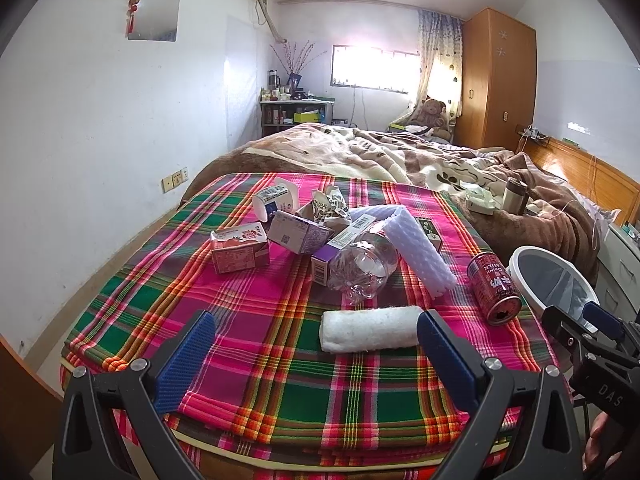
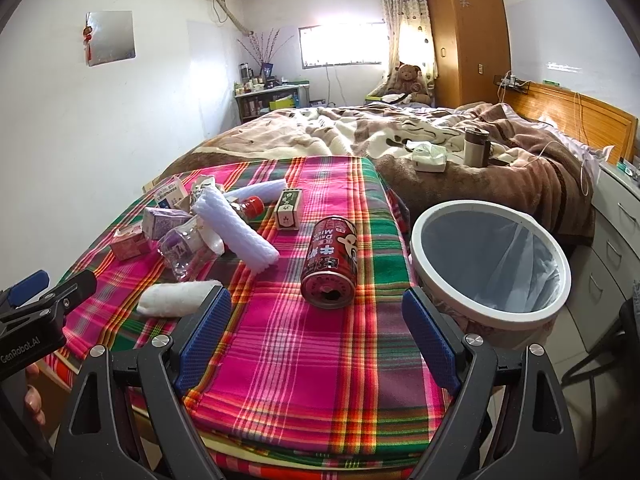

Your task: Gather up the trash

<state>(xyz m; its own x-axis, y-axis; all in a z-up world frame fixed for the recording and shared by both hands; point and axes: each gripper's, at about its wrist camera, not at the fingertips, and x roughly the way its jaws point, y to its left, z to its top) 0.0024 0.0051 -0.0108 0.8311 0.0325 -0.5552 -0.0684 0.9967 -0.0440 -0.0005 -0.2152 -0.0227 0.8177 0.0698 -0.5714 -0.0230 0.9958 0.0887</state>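
Trash lies on a plaid cloth over the bed's foot. A white rolled tissue lies just ahead of my open, empty left gripper. A red drink can lies on its side ahead of my open, empty right gripper; it also shows in the left wrist view. Further back are a clear plastic bottle, a white foam roll, a red carton and purple cartons. A white-rimmed bin with a liner stands right of the cloth.
A brown blanket covers the rest of the bed, with a thermos and tissue pack on it. White drawers stand right of the bin. A white wall runs along the left.
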